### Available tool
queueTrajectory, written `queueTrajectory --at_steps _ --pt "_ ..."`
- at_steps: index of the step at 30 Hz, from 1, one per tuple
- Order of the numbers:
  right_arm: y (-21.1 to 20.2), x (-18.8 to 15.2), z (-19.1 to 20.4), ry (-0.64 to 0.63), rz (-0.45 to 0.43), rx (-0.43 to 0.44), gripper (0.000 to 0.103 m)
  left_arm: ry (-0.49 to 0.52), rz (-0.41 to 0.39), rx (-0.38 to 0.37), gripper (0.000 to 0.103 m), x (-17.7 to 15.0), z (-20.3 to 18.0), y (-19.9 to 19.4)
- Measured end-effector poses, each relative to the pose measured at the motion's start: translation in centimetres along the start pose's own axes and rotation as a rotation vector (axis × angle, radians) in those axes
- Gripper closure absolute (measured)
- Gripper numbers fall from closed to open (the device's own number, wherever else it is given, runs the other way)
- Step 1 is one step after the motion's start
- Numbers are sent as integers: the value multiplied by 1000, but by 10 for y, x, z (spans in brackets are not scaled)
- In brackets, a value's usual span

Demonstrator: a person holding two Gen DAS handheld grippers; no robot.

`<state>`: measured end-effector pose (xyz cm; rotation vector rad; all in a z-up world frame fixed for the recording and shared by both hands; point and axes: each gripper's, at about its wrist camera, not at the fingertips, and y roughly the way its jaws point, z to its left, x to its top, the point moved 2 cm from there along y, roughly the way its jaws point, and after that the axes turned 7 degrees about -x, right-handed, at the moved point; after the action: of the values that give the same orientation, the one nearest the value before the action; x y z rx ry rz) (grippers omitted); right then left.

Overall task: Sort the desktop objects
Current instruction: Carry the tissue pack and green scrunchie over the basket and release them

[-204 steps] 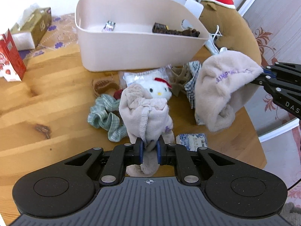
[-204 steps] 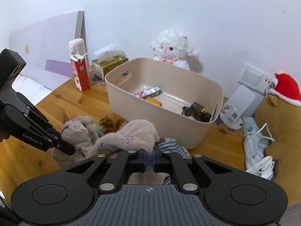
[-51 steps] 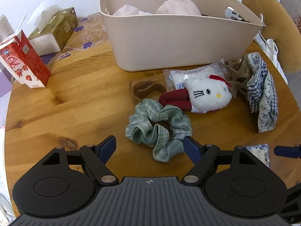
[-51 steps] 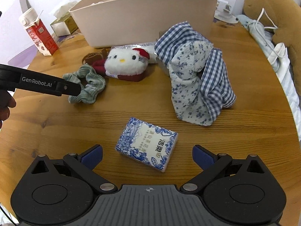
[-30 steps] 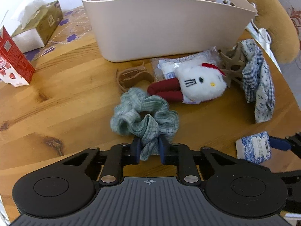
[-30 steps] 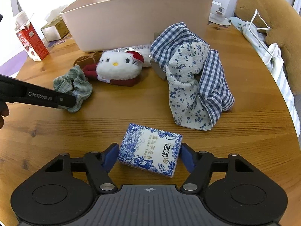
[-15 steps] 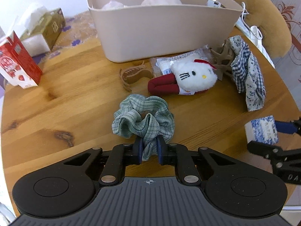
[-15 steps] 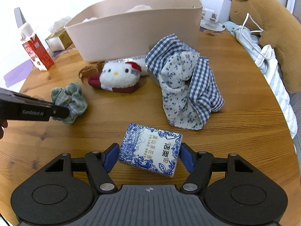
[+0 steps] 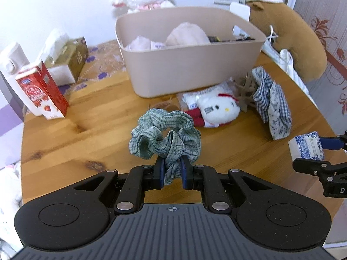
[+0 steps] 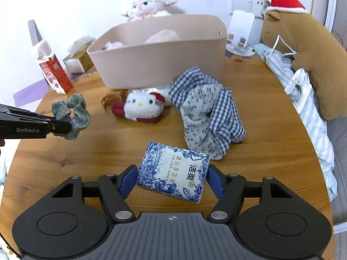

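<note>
Two claws grip: left claw [image 9: 171, 173] scrunchie [image 9: 165, 133], right claw [image 10: 172, 181] tissue pack [image 10: 173, 172].

One beige bin [image 9: 195, 73], one green scrunchie [image 9: 164, 134], one blue-and-white tissue pack [image 10: 173, 171], one white cat plush [image 10: 141, 106], one checked cloth [image 10: 208, 112], one brown hair clip [image 10: 108, 100], one red carton [image 9: 41, 91], one tissue box [image 9: 69, 58], two grippers [image 9: 171, 171] [image 10: 171, 177]

A round wooden surface [image 10: 260, 112] is seen against a plain white wall [image 10: 86, 2].

A white wall switch plate [image 10: 240, 3] is mounted at the right, and patterned wallpaper [image 9: 334, 49] is seen at the far right edge. The scene is evenly and brightly lit.
</note>
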<state>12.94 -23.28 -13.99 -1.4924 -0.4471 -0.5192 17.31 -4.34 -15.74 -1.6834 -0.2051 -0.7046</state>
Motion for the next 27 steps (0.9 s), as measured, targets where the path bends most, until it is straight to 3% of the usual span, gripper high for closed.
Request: queueTrajectory --at_steps 12,27 --pt "-34 31 -10 -4 -121 2 36 25 -100 21 88 24 0 -36" --pt "-58 76 -40 -11 -243 -35 36 44 -188 33 88 72 -1 -52"
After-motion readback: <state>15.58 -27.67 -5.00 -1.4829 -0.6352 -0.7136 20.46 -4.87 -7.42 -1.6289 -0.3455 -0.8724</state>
